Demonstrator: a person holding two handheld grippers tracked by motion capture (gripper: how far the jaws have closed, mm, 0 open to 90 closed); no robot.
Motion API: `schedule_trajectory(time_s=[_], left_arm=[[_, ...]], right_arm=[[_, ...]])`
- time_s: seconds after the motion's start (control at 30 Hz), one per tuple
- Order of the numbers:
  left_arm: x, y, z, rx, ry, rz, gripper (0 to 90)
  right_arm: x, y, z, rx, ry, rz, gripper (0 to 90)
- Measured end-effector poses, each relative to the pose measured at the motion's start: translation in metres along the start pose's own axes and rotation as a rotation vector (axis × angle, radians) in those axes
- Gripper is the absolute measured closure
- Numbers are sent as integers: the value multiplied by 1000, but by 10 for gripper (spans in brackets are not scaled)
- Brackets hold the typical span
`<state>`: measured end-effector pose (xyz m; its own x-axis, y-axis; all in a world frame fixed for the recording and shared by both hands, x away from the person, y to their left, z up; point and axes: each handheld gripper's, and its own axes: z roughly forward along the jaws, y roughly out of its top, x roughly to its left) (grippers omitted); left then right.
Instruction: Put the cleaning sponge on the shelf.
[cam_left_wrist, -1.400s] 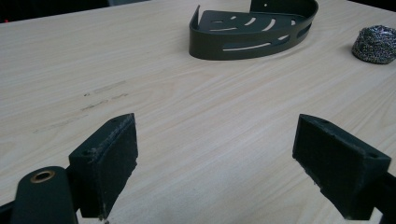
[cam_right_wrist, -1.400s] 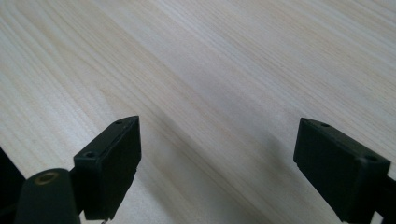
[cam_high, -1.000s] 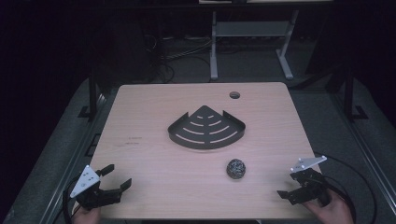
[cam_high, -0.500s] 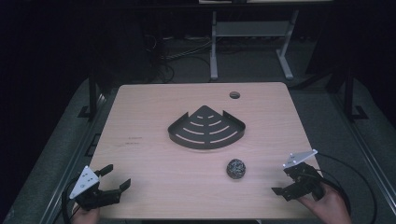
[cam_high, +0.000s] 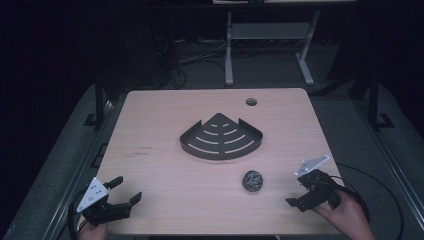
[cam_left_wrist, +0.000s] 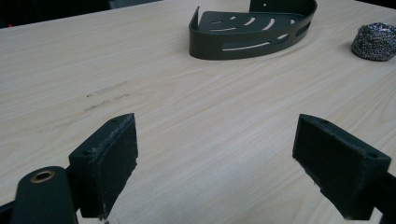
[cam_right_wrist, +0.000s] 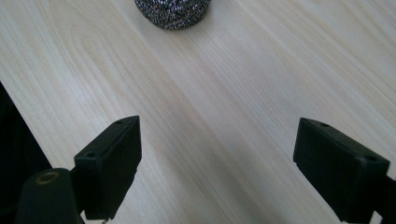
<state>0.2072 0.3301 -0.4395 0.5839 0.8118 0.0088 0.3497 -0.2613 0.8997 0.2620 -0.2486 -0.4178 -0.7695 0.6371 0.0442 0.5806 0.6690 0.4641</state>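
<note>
The right gripper (cam_high: 304, 194) is edging inward from the table's (cam_high: 165, 130) right edge, jaws spread, towards the steel-wool ball (cam_high: 253, 180) lying just beside it; left gripper (cam_high: 121, 194) waiting agape at the near-left corner

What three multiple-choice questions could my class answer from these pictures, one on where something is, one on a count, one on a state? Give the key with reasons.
1. Where does the steel wool ball lie?
A. inside the black corner shelf
B. on the bare table, between the shelf and the right gripper
C. between the left gripper's jaws

2. How many round holes are in the tabletop?
A. one
B. three
C. five

3. How do the two grippers stand?
A. both open and empty
B. both shut
C. the right one shut on the ball

Key: 1 B, the ball sits on the table outside the corner shelf, nearer the right gripper. 2 A, a single hole shows near the far edge. 3 A, the left gripper and the right one each show jaws wide apart over bare wood.
</note>
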Motion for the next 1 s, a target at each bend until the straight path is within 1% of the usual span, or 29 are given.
schedule_trajectory(time_s=[0.33, 0.6, 0.73, 0.87, 1.0], left_arm=[[2, 0, 0, -2, -6, -9, 133], [2, 0, 0, -2, -10, -13, 133], [2, 0, 0, 1, -8, -8, 133], [2, 1, 0, 0, -9, -7, 133], [2, 1, 0, 0, -7, -7, 133]], right_arm=[[2, 13, 5, 19, 15, -25, 151], [5, 31, 9, 42, 25, -68, 151], [5, 39, 11, 53, 31, -91, 151], [7, 47, 13, 53, 44, -105, 151], [6, 50, 14, 60, 45, -114, 151]])
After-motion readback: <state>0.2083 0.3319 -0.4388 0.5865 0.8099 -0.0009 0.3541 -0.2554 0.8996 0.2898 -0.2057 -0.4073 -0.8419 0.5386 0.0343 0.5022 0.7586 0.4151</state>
